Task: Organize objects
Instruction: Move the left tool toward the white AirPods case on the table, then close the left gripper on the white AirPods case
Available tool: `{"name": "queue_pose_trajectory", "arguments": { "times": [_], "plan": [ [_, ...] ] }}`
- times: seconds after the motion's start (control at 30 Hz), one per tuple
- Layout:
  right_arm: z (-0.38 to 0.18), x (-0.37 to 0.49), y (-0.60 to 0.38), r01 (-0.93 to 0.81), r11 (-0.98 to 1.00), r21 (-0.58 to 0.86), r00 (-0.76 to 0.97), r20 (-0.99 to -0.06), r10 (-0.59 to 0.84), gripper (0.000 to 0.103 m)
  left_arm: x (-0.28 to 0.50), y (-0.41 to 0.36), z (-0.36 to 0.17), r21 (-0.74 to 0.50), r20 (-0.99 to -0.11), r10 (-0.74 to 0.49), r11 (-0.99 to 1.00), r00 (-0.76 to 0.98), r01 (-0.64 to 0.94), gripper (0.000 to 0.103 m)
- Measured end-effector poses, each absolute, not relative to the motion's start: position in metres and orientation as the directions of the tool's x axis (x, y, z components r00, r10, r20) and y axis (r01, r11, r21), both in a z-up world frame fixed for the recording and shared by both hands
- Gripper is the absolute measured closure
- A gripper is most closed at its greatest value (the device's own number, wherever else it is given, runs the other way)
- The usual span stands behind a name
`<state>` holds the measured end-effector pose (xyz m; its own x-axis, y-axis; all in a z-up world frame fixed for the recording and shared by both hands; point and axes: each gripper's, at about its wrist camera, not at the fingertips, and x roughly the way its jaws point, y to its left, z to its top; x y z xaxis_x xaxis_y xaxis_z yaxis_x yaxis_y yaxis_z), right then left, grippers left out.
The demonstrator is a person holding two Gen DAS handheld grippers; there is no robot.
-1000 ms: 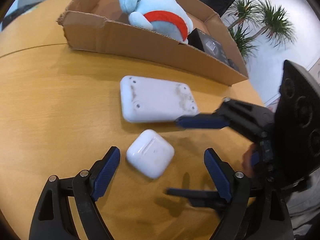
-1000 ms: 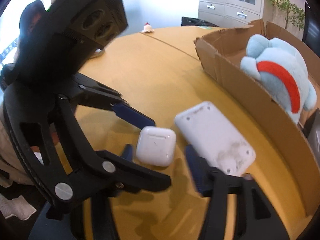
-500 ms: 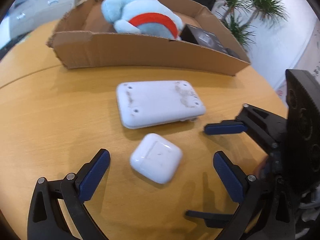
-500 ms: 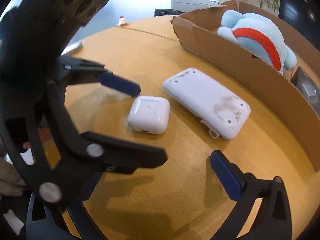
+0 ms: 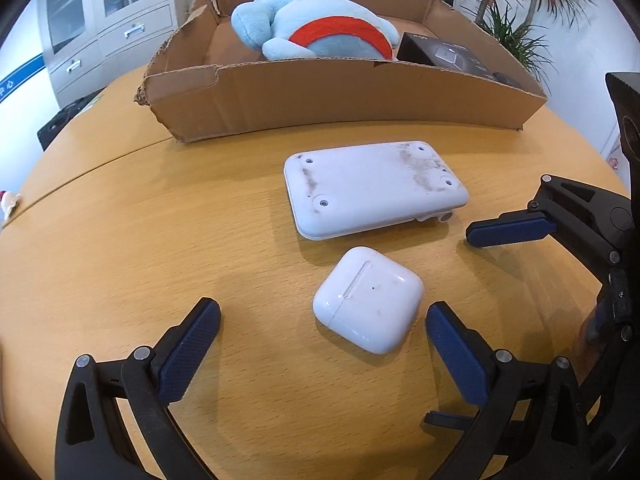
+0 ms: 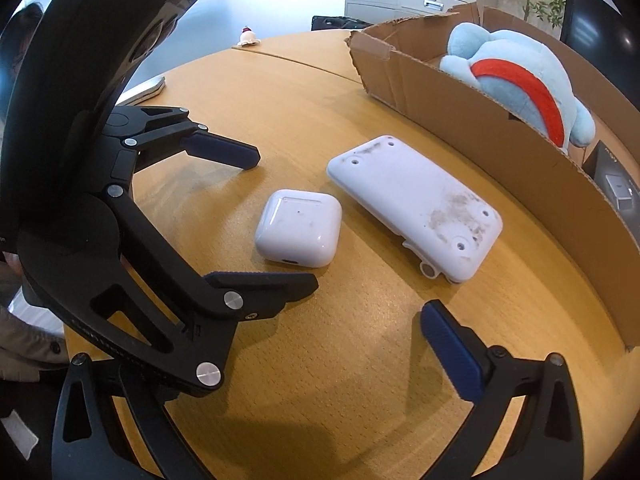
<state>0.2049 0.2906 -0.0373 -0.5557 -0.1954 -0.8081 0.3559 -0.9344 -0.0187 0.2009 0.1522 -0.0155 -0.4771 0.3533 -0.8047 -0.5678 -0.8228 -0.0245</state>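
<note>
Both wrist views, scanned left to right.

Left wrist view: light wooden round table [image 5: 120,240], bare on the left side. Left gripper [image 5: 320,344] has its blue-padded fingers [image 5: 188,352] spread wide, nothing pinched. The small white rounded earbud case [image 5: 368,300] lies flat on the wood between them, nearer the right-hand pad and not touching either. Just beyond it, apart by a narrow strip of table, lies the flat white plastic slab with screw holes and grey scuffs [image 5: 372,192], underside up. Behind that, the shallow torn cardboard box [image 5: 320,96] already holds a pale-blue plush toy with a red band [image 5: 320,28] and a black carton [image 5: 448,56]. At far right the right gripper [image 5: 460,320] reaches in, one blue finger [image 5: 508,228] just off the slab's corner.

Right wrist view: the left gripper's frame fills the left half, the case sits centre, the slab to its right, the box wall beyond. Only one of this gripper's own pads shows clearly; the fingers stand wide apart, holding nothing.

Judgement: the case and slab remain to be boxed; neither pick has begun.

Risks:
- Case is smooth and rounded, off-centre between the pads; a closure would push it sideways first, and it could squirt out or skid into the slab.
- Slab is low and flat; pads may slip on its thin edge.
- The two grippers are crowded together; simultaneous closure could clash fingers.
- Box wall is torn and soft; a low carry might snag it.
</note>
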Motion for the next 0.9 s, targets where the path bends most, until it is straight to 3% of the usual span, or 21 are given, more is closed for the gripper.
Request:
{"name": "queue_pose_trajectory", "arguments": {
  "times": [0.47, 0.53, 0.6, 0.67, 0.73, 0.9],
  "plan": [
    [-0.033, 0.213, 0.278, 0.391, -0.920, 0.008, -0.548, -0.802, -0.239, 0.001, 0.203, 0.145, -0.013, -0.023, -0.804, 0.344, -0.833, -0.485, -0.553, 0.000],
    [-0.030, 0.212, 0.276, 0.404, -0.915, 0.019, -0.550, -0.794, -0.259, 0.006, 0.198, 0.138, -0.013, -0.027, -0.803, 0.351, -0.828, -0.481, -0.560, 0.002],
    [-0.030, 0.209, 0.274, 0.404, -0.915, 0.005, -0.555, -0.794, -0.249, 0.012, 0.191, 0.133, -0.009, -0.040, -0.798, 0.386, -0.801, -0.464, -0.598, 0.015],
    [-0.028, 0.206, 0.272, 0.405, -0.914, -0.017, -0.562, -0.793, -0.234, 0.021, 0.188, 0.132, -0.005, -0.049, -0.795, 0.419, -0.766, -0.439, -0.642, 0.041],
    [-0.027, 0.203, 0.271, 0.408, -0.913, -0.019, -0.556, -0.798, -0.232, 0.027, 0.185, 0.132, -0.003, -0.047, -0.800, 0.437, -0.730, -0.412, -0.682, 0.052],
    [-0.024, 0.197, 0.270, 0.441, -0.897, -0.020, -0.539, -0.806, -0.247, 0.027, 0.177, 0.130, 0.001, -0.081, -0.806, 0.488, -0.651, -0.335, -0.754, 0.056]
  ]
}}
